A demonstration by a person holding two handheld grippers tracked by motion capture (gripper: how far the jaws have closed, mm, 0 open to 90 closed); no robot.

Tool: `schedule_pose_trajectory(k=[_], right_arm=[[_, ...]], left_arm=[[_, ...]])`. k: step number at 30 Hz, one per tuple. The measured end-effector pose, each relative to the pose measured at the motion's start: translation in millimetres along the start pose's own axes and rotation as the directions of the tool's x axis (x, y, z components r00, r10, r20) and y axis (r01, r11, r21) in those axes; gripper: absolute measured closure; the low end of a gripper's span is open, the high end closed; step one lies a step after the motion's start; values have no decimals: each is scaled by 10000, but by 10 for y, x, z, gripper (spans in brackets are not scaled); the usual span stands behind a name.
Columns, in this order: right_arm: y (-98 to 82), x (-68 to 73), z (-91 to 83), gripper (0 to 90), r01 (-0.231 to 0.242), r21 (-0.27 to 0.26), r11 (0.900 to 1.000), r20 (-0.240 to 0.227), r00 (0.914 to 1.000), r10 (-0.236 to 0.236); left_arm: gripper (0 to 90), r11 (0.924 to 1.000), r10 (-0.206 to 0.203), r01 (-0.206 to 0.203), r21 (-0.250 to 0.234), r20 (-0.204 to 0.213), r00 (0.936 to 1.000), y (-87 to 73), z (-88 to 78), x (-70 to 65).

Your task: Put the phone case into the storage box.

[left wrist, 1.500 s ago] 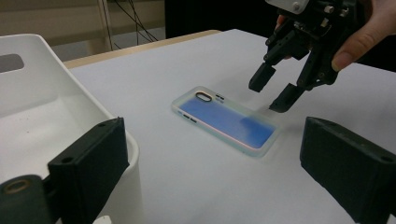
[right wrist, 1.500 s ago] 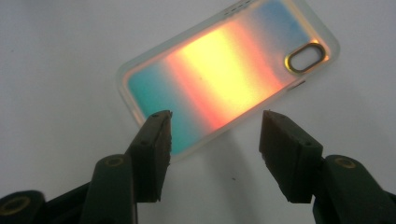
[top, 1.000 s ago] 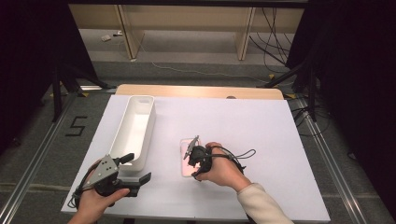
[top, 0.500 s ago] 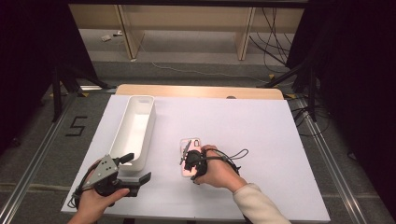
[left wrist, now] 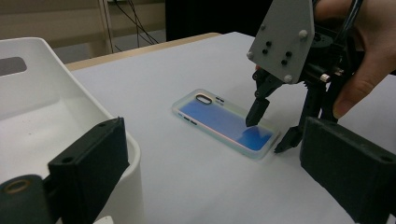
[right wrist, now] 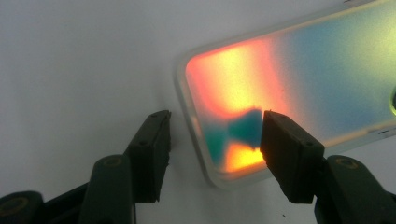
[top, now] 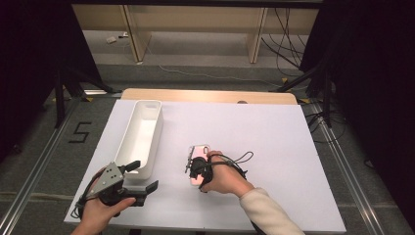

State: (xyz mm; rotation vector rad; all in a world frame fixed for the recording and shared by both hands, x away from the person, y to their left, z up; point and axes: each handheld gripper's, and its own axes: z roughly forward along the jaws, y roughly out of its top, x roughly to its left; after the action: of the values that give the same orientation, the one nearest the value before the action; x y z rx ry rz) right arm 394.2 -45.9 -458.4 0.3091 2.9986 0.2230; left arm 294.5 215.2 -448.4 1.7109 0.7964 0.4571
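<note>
White table point(top: 293, 147). Landmark: long white plastic bin point(top: 142, 139) toward its left side.

Phone case point(left wrist: 224, 123), translucent and iridescent, lies flat on the table to the right of the bin's near half, apart from it. It reads blue in the left gripper view and orange-red to blue in the right gripper view.

Right gripper point(right wrist: 212, 144) is at the case's near end, jaws parted. One jaw stands on the table just outside the case's edge, the other over the case's surface. Nothing gripped; the edge sits between the jaws.

Left gripper point(top: 142, 183) is at the bin's near end, just beside its corner. Jaws wide apart and empty.
</note>
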Motion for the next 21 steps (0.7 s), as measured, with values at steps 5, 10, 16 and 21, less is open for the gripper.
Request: schedule_pose_trajectory(k=[5, 10, 16, 21], right_arm=[[46, -32, 19, 468, 428, 170, 9989, -99, 9990, -426], [67, -8, 13, 536, 758, 259, 9968, -205, 9970, -753], [76, 29, 3, 643, 1021, 255, 9945, -225, 9946, -1015], [85, 72, -4, 764, 1363, 369, 9900, 202, 9904, -1371]], left_arm=[[75, 10000, 72, -72, 8, 2, 10000, 2, -2, 0], [77, 9999, 147, -147, 25, 41, 9999, 3, 2, -2], [82, 9999, 154, -154, 25, 42, 9999, 3, 1, -3], [83, 9999, 169, -169, 26, 52, 9998, 0, 3, -3]])
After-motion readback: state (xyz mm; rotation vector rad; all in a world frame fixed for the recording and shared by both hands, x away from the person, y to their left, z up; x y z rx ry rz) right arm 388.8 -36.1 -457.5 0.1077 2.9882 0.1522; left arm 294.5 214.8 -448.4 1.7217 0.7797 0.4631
